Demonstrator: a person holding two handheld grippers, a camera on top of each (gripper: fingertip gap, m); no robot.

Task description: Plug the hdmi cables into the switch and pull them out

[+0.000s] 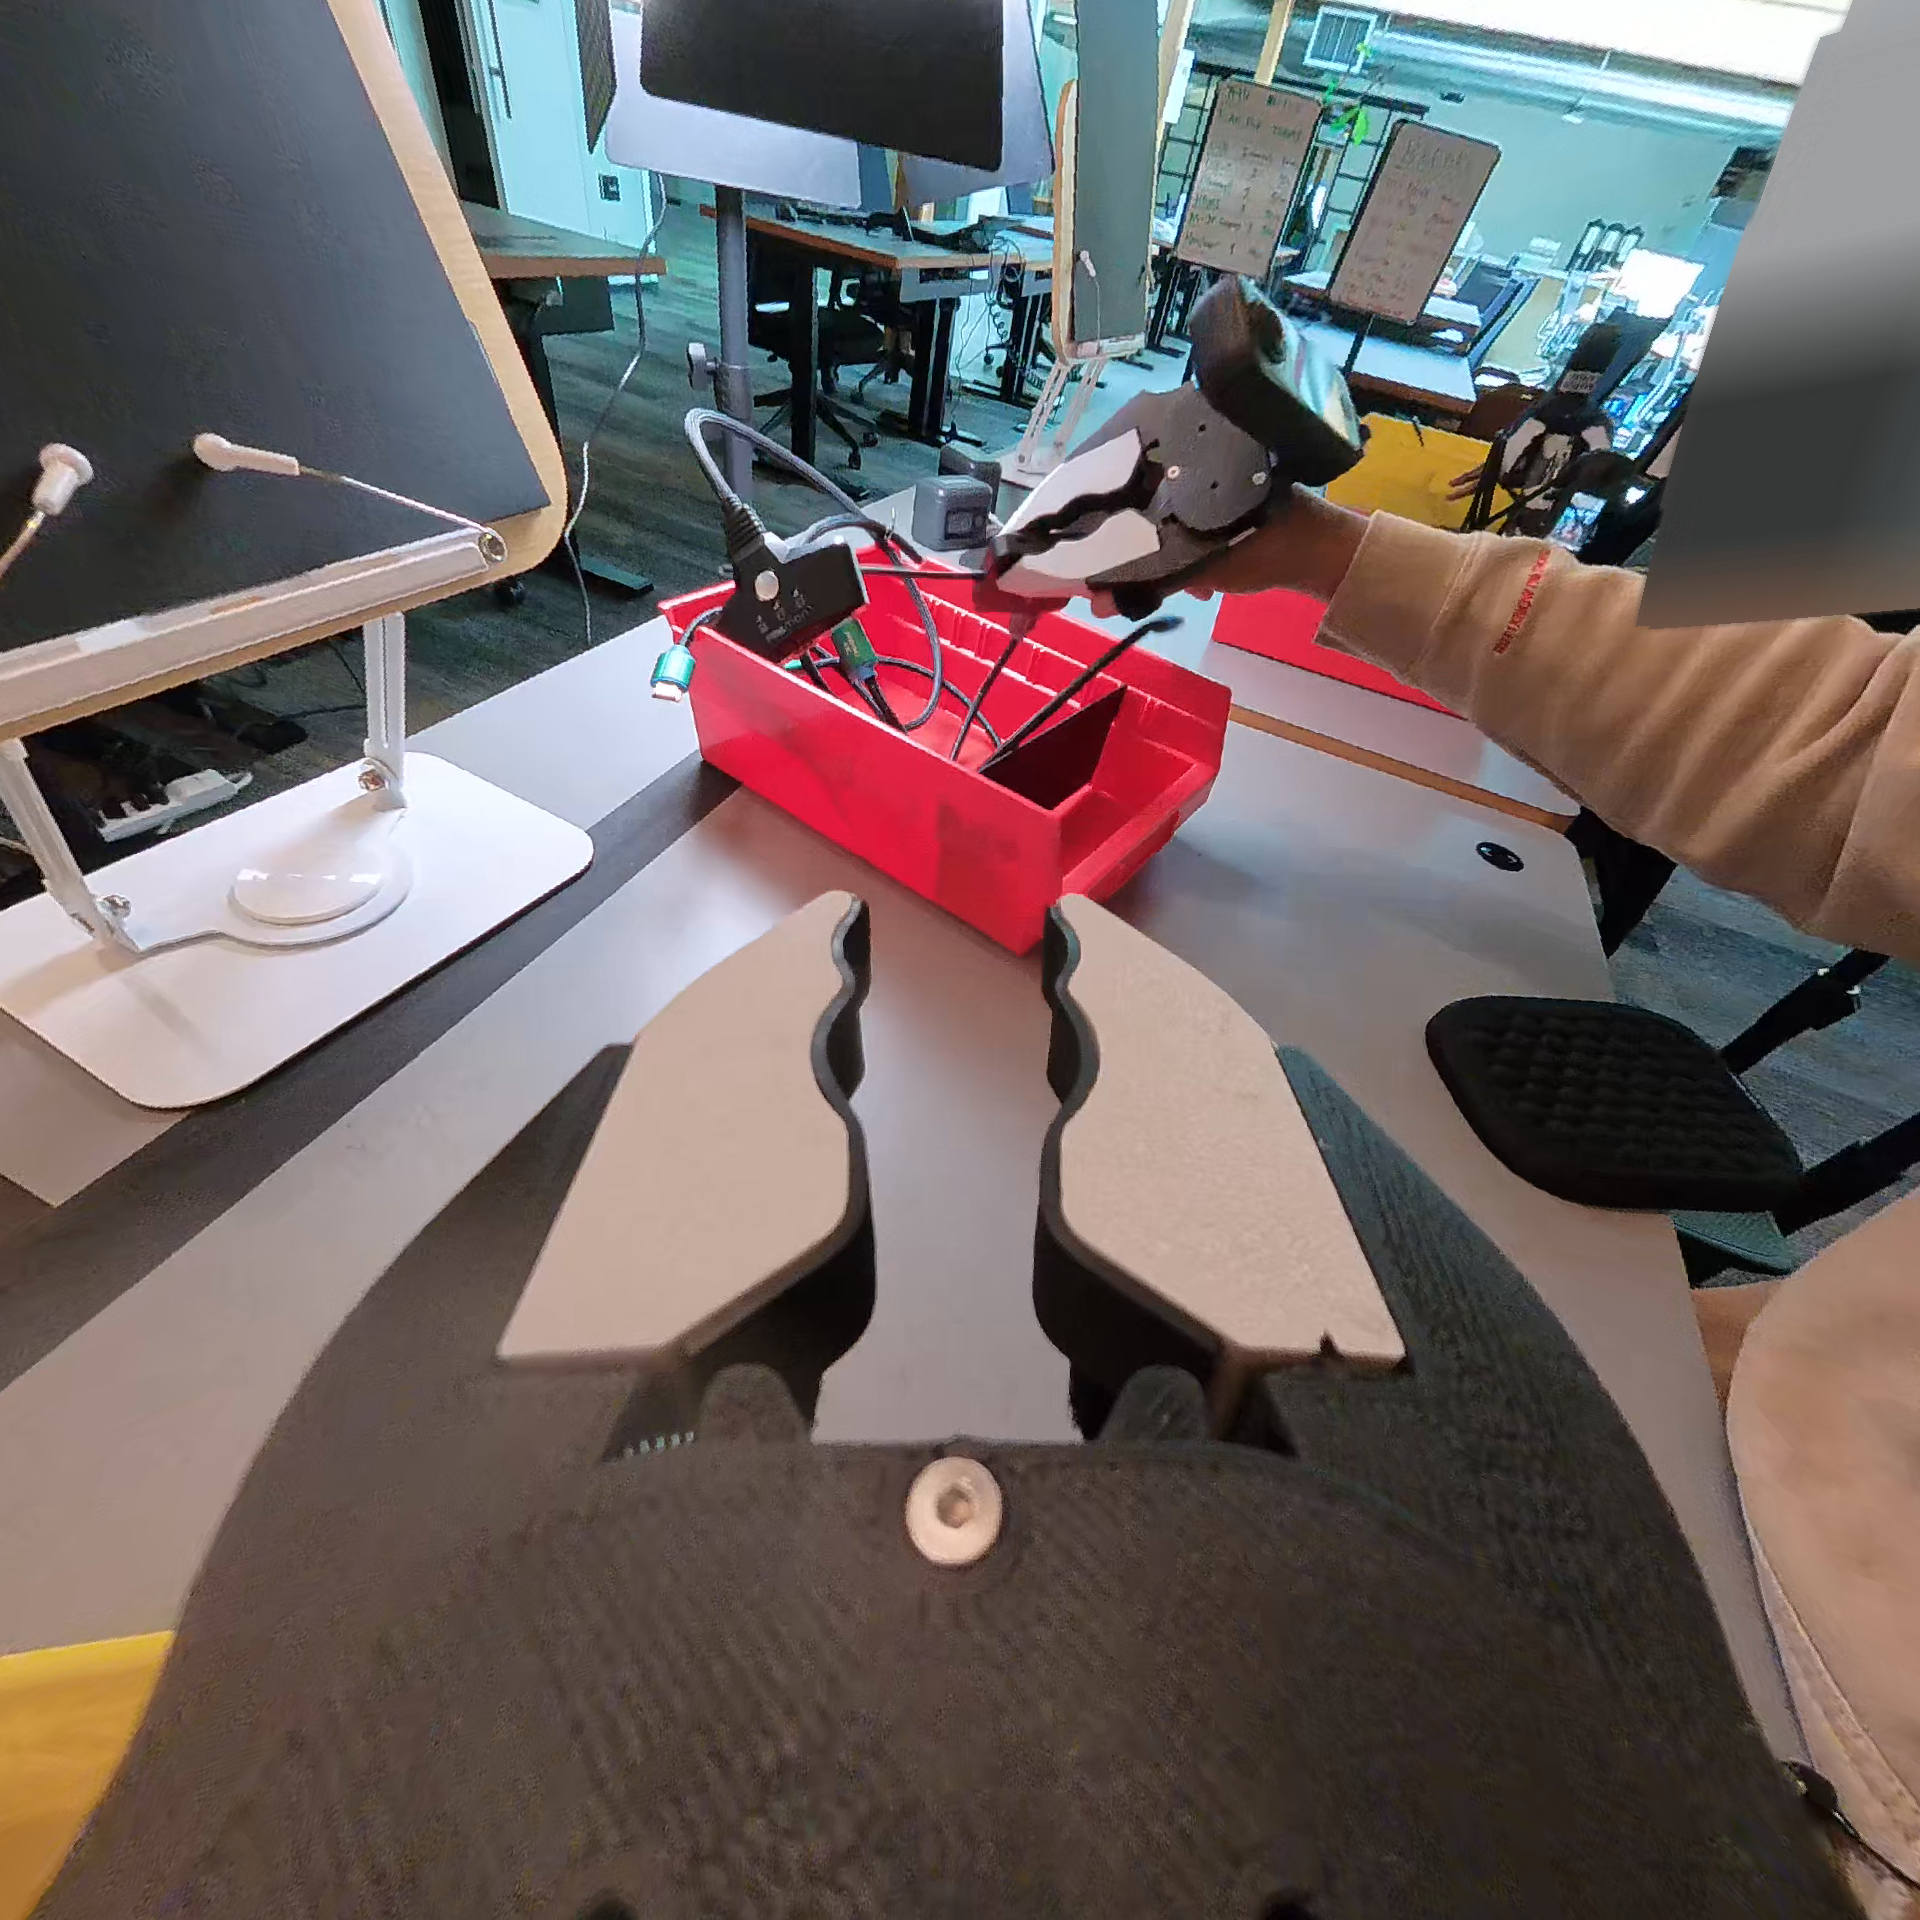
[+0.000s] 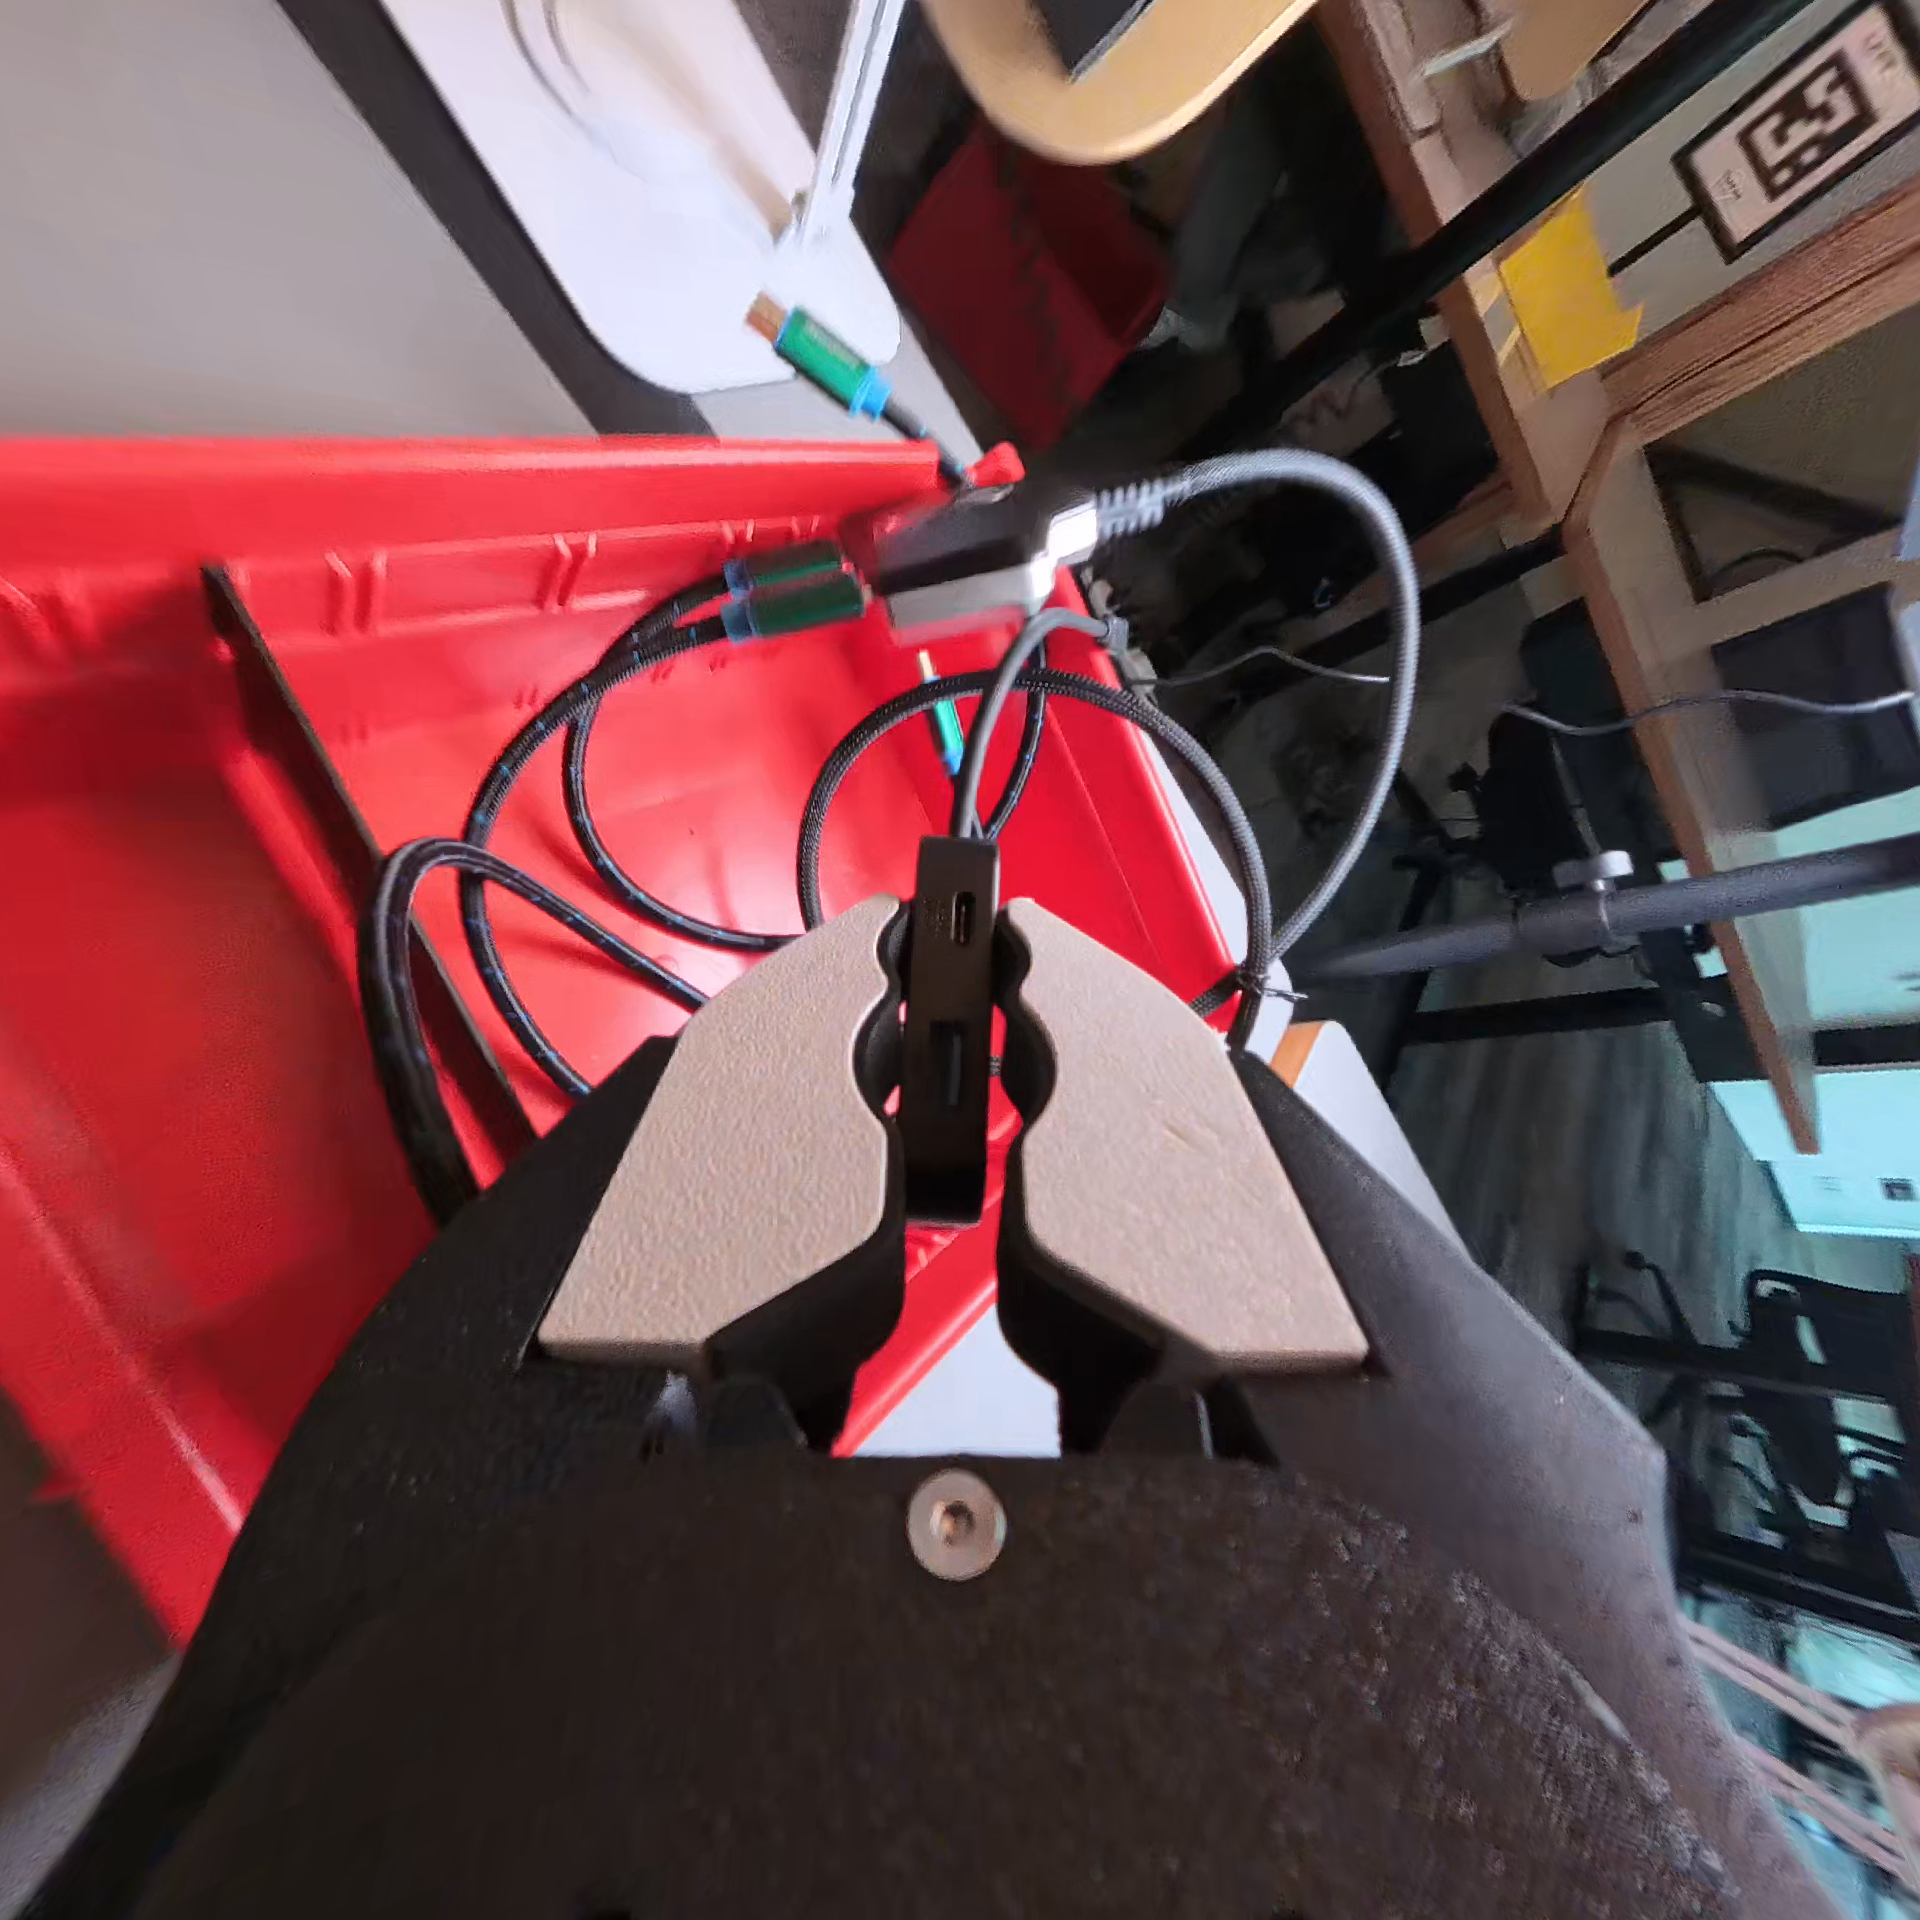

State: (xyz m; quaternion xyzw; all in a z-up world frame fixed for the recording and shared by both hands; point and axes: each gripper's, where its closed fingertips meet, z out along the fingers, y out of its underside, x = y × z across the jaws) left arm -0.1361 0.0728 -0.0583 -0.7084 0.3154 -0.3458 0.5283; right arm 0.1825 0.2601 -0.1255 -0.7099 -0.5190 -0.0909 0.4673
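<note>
Grey table (image 1: 1299, 935), dark strip running diag. across it left of the left gripper's fingers (image 1: 727, 1132). Red bin (image 1: 883, 800) sits on table just ahead of fingertips, slightly right. White stand base (image 1: 208, 966) flat on table, well left of fingers, near the strip. Small grey box (image 1: 956, 509) beyond bin, far edge. Yellow sheet (image 1: 62, 1745) behind-left of fingers.

Left claw (image 1: 954, 935) gapes near red bin (image 1: 883, 790); right claw (image 1: 1013, 587) seemingly pinches something.
</note>
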